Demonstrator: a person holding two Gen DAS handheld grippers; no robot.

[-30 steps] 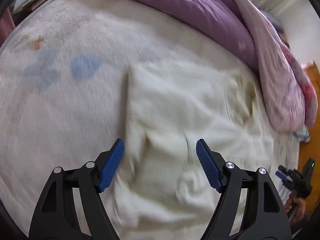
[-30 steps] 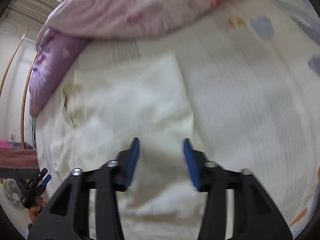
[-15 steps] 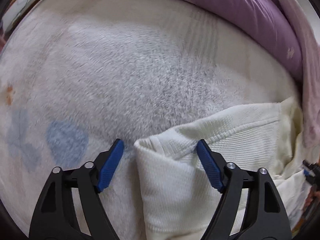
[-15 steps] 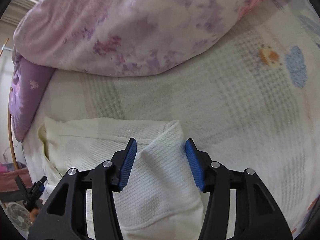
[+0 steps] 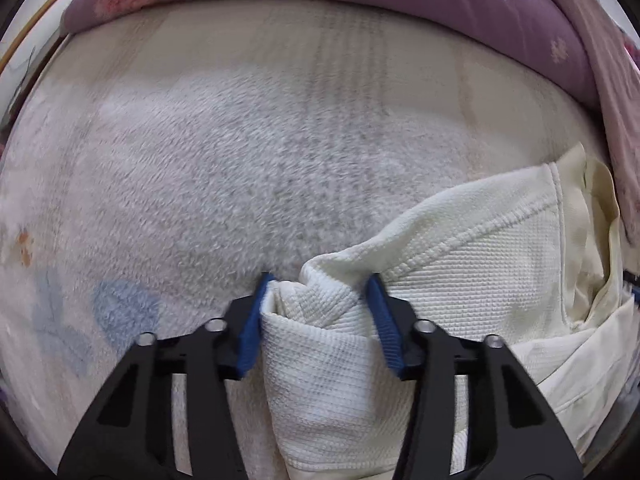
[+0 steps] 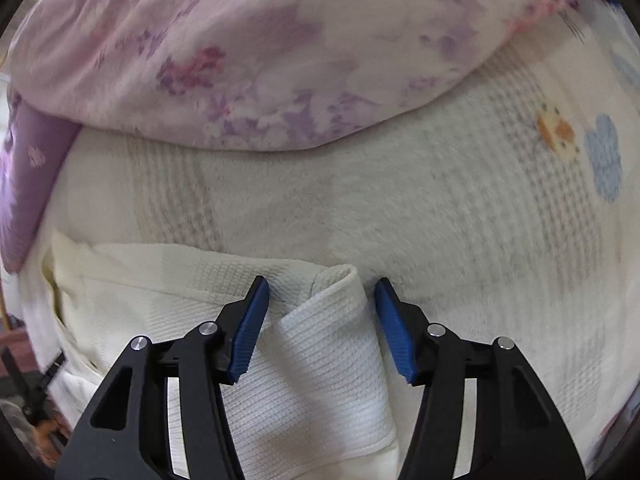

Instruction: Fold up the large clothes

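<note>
A cream waffle-knit garment (image 5: 488,280) lies spread on a fleecy white blanket (image 5: 240,160). In the left wrist view its near corner is bunched up between the blue pads (image 5: 252,320). My left gripper (image 5: 320,286) is closing on that bunch, and both pads press into the cloth. In the right wrist view the garment (image 6: 312,368) has a rolled corner fold lying between the fingers of my right gripper (image 6: 320,286). Those jaws stand half apart, with a gap showing beside the fold. Both grippers point steeply down at the bed.
A purple quilt (image 5: 440,8) and a floral pink cover (image 6: 240,40) are heaped along the far side of the bed, close behind the garment. The blanket (image 6: 460,220) carries blue and orange printed figures (image 6: 604,156). Bare blanket stretches out past each corner.
Both grippers swept across the garment and came down at its far corners. The left jaws went from wide to pinched on the bunched corner. The right jaws kept their width.
</note>
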